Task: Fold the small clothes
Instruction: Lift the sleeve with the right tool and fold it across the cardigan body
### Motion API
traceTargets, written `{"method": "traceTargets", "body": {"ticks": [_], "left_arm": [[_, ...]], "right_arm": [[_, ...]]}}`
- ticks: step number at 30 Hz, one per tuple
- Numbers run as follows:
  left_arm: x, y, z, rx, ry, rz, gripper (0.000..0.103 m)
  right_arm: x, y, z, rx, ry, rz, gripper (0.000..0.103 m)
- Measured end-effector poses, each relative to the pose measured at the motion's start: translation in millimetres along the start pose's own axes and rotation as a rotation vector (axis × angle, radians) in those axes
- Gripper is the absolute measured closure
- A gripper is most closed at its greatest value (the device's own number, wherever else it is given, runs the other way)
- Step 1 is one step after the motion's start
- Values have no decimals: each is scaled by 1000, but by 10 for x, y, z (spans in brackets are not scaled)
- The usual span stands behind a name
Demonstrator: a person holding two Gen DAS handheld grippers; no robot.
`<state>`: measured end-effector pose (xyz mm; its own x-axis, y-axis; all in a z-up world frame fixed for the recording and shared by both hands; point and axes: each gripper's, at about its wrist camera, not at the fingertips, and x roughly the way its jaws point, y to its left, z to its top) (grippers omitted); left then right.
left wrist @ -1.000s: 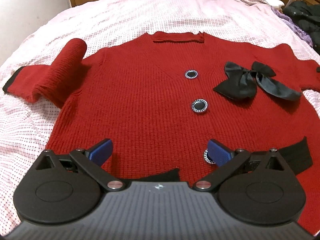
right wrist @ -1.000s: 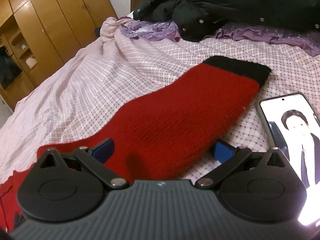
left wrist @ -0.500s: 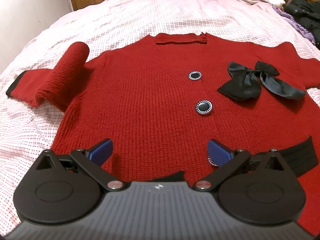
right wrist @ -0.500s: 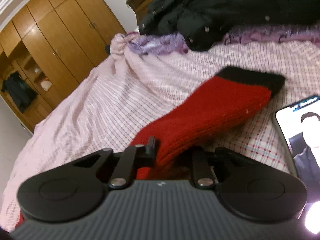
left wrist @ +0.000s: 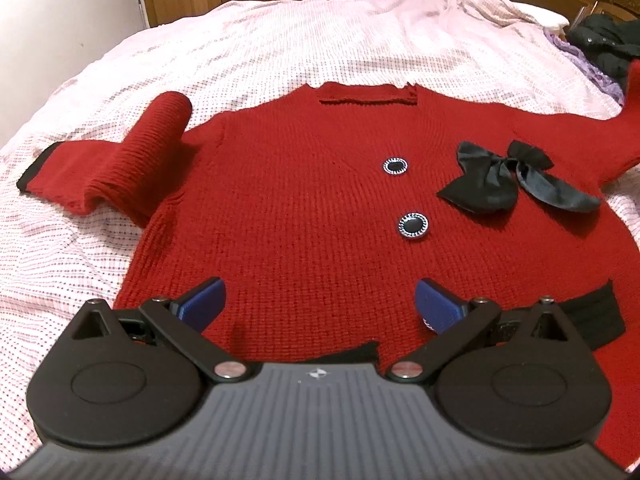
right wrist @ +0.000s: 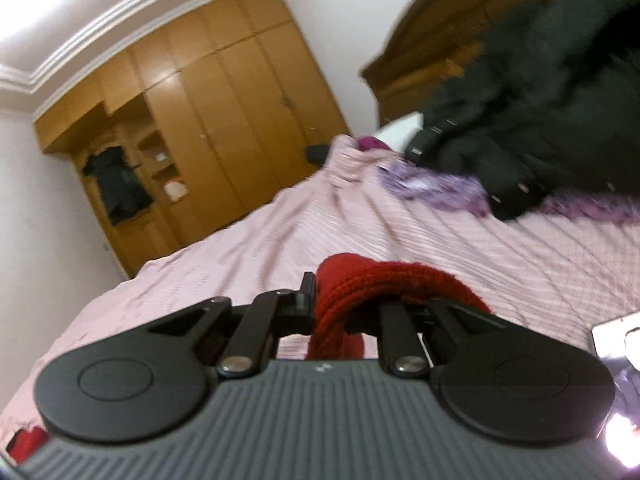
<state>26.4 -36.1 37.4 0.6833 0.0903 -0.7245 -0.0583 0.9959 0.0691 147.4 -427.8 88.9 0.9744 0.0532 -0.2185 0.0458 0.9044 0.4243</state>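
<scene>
Red knit cardigan (left wrist: 304, 208) lies front-up and spread flat on the pink checked bedspread (left wrist: 280, 36), neckline toward the far end of the bed. Two black round buttons (left wrist: 413, 225) sit in a line down the middle; a black satin bow (left wrist: 504, 182) rests on the chest to the right of them. Black hem band (left wrist: 592, 316) visible at the near edge, partly behind the tool. The sleeve on the left of the view (left wrist: 120, 168) is doubled back on itself into a raised hump, its black cuff (left wrist: 34, 168) flat on the bedspread. Left gripper (left wrist: 320, 304) hovers just over the lower body of the cardigan, jaws spread wide, blue pads (left wrist: 204, 302) apart with nothing between them. Right gripper (right wrist: 348, 300) is closed, pinching a bunched fold of the other sleeve (right wrist: 376, 280), which arches up over the fingers, clear of the bedspread; this view is motion-blurred, so how much fabric is caught cannot be judged. In the same view: a lit phone (right wrist: 616, 340) on the bed at the right edge, a heap of black clothing (right wrist: 540, 100) and purple fabric (right wrist: 440, 188) near the wooden headboard (right wrist: 420, 60), and a wooden wardrobe (right wrist: 208, 120) against the far wall.
</scene>
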Motion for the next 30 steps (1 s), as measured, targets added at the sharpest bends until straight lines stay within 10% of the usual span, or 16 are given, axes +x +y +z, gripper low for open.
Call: {"method": "traceTargets", "body": {"ticks": [30], "left_arm": [[-130,912,-127,-104,-68,118,0]], "right_arm": [[324,2181,-739,-290,91,201,88]]}}
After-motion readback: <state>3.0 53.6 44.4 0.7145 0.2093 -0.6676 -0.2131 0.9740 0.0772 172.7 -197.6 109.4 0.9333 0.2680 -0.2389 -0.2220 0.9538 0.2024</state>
